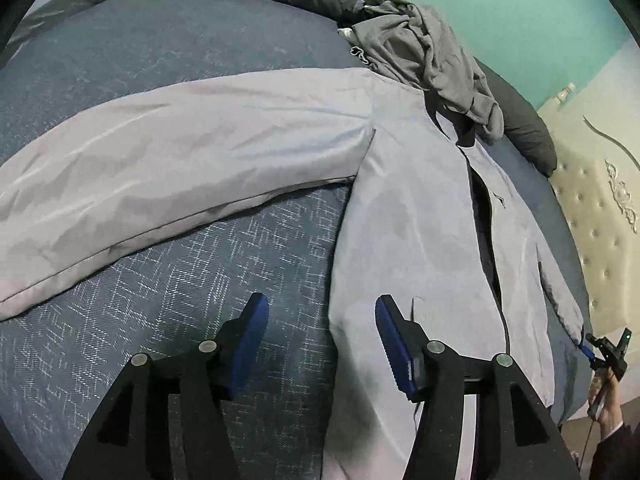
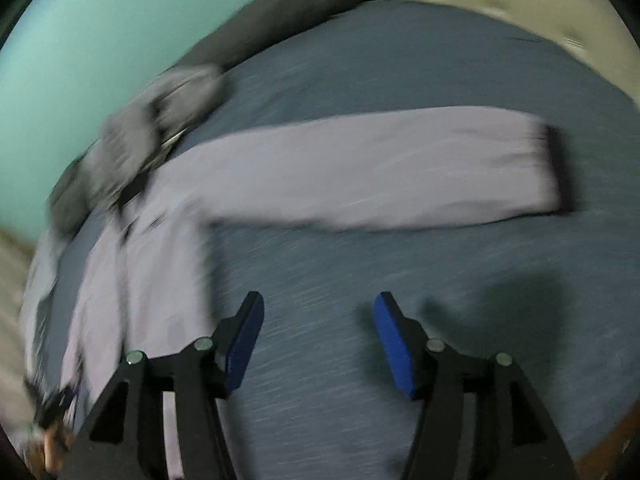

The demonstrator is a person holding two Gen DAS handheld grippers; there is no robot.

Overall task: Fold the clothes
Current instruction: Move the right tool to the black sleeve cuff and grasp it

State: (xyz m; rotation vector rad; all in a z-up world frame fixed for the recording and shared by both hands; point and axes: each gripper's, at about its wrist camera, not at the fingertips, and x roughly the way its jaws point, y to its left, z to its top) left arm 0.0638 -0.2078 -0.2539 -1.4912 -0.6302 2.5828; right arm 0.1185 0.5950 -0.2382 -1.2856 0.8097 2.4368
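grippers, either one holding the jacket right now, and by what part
Nothing is held. The left gripper and right gripper both stand open and empty above the jacket.

Your left gripper [image 1: 322, 344] pointed steeply down over the jacket [image 1: 400, 208], jaws apart and empty, its right pad above the hem. Your right gripper [image 2: 319, 340] hung beside the jacket, jaws apart, gripping nothing.

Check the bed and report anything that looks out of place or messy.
A crumpled grey garment sits bunched over the collar end of the spread-out light lilac jacket, at the far edge of the bed. The jacket itself lies flat, front partly open, sleeves stretched out sideways. Nothing looks torn or spilled.
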